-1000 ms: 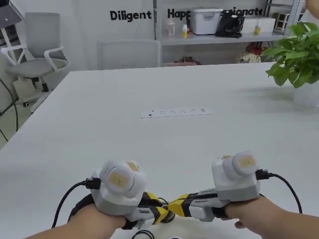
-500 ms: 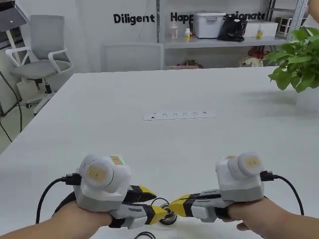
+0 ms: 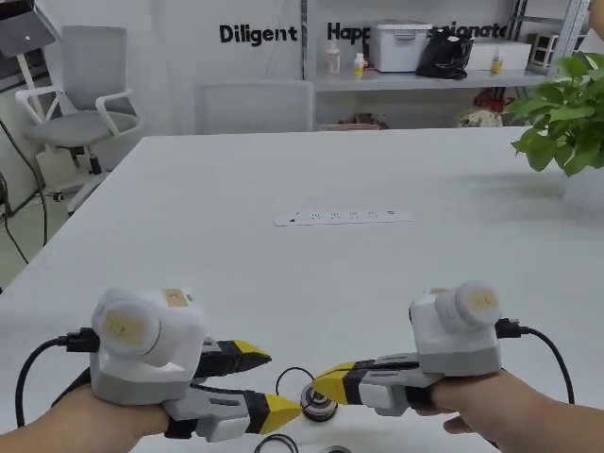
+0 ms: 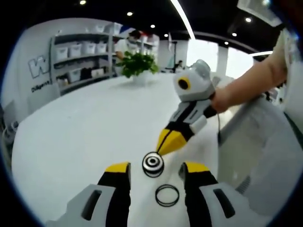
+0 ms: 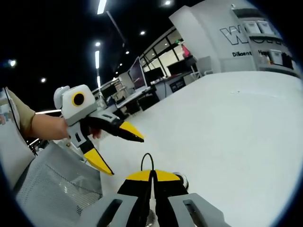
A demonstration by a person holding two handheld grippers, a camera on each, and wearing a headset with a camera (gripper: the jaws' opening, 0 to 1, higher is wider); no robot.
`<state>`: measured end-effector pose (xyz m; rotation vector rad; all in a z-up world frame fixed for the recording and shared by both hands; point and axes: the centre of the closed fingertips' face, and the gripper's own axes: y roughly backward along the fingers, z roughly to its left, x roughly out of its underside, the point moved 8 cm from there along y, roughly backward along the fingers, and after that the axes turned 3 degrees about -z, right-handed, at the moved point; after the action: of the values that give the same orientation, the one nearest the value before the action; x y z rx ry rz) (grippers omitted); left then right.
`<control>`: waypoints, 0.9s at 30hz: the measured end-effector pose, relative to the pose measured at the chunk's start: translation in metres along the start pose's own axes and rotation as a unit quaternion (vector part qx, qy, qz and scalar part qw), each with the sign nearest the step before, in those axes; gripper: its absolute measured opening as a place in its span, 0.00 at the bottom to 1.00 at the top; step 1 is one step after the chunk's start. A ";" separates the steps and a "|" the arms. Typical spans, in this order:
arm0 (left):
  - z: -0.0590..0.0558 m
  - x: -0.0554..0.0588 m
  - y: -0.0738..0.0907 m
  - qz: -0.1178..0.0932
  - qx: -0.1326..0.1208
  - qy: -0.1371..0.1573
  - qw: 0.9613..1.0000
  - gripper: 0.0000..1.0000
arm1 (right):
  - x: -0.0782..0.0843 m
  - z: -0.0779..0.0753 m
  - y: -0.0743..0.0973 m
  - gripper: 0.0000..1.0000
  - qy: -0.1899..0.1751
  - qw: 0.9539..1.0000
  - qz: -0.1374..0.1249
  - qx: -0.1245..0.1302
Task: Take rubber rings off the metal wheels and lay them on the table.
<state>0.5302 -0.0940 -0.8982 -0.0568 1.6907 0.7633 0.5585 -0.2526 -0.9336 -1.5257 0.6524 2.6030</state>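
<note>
A small metal wheel (image 3: 318, 406) stands on the white table (image 3: 311, 274) near its front edge, between the two grippers. My right gripper (image 3: 321, 384) is shut, its yellow tips against the wheel (image 4: 153, 163), pinching a thin black rubber ring (image 3: 294, 372) that loops up from between the jaws. In the right gripper view the wheel (image 5: 181, 179) peeks out behind the closed right gripper (image 5: 152, 177). My left gripper (image 3: 266, 382) is open, a short way left of the wheel, nothing between its fingers. A loose rubber ring (image 4: 156, 195) lies flat on the table just before the left gripper (image 4: 157, 169).
A white power strip (image 3: 342, 217) lies flat mid-table. A potted plant (image 3: 564, 118) stands at the far right. Behind the table are an office chair (image 3: 80, 90) and a shelf (image 3: 415, 75) with boxes. Grey mesh fabric (image 5: 57, 189) hangs at the table's near edge.
My left gripper has opened and drawn back to the left, away from the wheel. The right gripper has stayed shut at the wheel, with the ring looped up.
</note>
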 end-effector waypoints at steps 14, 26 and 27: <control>-0.003 0.013 0.026 -0.003 -0.010 -0.002 1.000 0.49 | 0.002 0.012 -0.008 0.00 -0.004 1.000 0.013 -0.012; -0.005 0.023 0.041 -0.003 -0.019 0.005 1.000 0.53 | 0.013 0.016 -0.015 0.00 -0.013 0.999 0.044 -0.020; -0.005 0.024 0.042 -0.002 -0.020 0.005 1.000 0.53 | 0.014 0.017 -0.015 0.00 -0.012 0.999 0.046 -0.021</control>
<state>0.5007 -0.0553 -0.9006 -0.0919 1.6837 0.7963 0.5412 -0.2343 -0.9433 -1.5093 0.6869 2.7144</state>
